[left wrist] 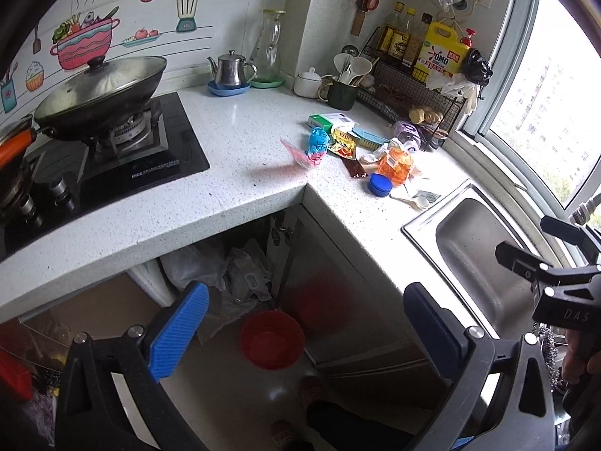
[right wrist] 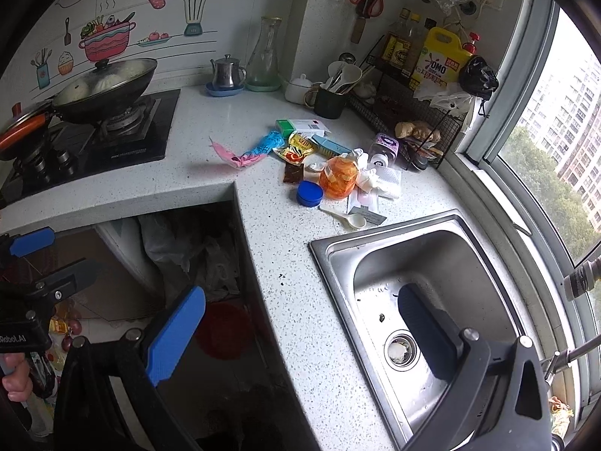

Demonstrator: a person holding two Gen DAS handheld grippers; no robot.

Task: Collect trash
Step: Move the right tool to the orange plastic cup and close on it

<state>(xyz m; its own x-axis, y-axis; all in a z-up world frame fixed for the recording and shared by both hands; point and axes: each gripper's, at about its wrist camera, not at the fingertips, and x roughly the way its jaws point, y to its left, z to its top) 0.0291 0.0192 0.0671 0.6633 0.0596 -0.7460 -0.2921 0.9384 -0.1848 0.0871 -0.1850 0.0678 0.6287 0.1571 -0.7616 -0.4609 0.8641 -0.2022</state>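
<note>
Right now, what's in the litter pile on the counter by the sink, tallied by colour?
Counting only pieces I can tell apart:
Blue: 3 - round lid, crumpled wrapper, flat bar
Pink: 1 - wrapper
Orange: 1 - netted bundle
Yellow: 1 - sachet
Brown: 1 - sachet
Purple: 1 - labelled bottle
Green and white: 1 - box
White: 1 - spoon
Total: 10

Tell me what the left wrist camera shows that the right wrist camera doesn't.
Only the left wrist view shows the red bucket clearly, on the floor below the counter, between the open left gripper fingers. Only the right wrist view shows the sink drain and the tower blocks outside, with the open right gripper empty. Both show the litter pile: blue lid, orange bag, pink wrapper, plus the wok.
</note>
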